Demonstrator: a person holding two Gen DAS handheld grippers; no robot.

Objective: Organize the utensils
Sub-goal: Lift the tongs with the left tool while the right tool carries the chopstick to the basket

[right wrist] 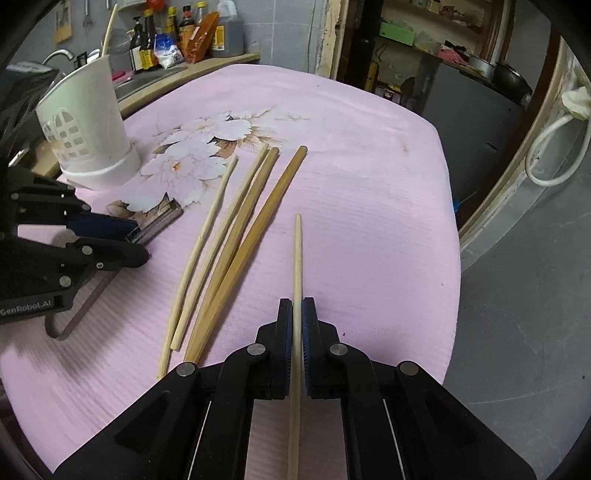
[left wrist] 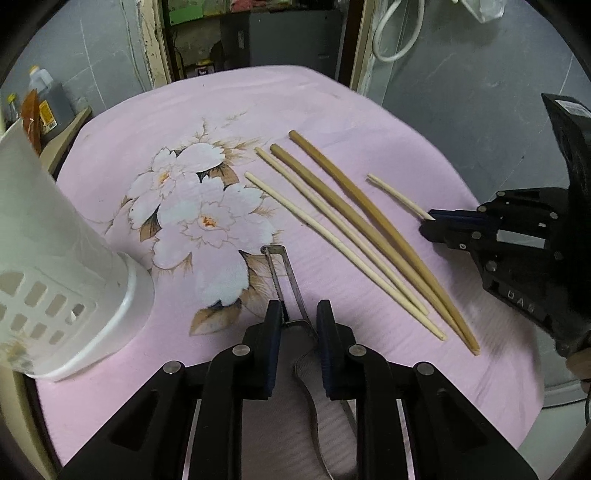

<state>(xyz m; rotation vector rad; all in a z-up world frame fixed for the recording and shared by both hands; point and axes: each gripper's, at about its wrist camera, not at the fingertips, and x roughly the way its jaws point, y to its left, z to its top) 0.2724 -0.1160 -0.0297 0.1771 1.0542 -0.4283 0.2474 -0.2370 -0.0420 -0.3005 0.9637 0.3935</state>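
Observation:
My right gripper (right wrist: 297, 314) is shut on a pale chopstick (right wrist: 296, 258) that points forward over the pink cloth; it also shows in the left wrist view (left wrist: 397, 194). My left gripper (left wrist: 298, 314) is open, its fingers either side of a metal peeler (left wrist: 286, 280) that lies on the cloth, also in the right wrist view (right wrist: 155, 225). Two pale chopsticks (left wrist: 332, 236) and two darker brown chopsticks (left wrist: 373, 225) lie side by side between the grippers. A white utensil holder (left wrist: 62, 266) stands at the left, also in the right wrist view (right wrist: 86, 125).
A pink flowered cloth (left wrist: 332, 110) covers the small table; its edges drop to a grey floor at the right (right wrist: 517, 314). Bottles and sauce packets (right wrist: 184, 33) stand on a counter behind the holder. A dark doorway (left wrist: 258, 33) lies beyond the far edge.

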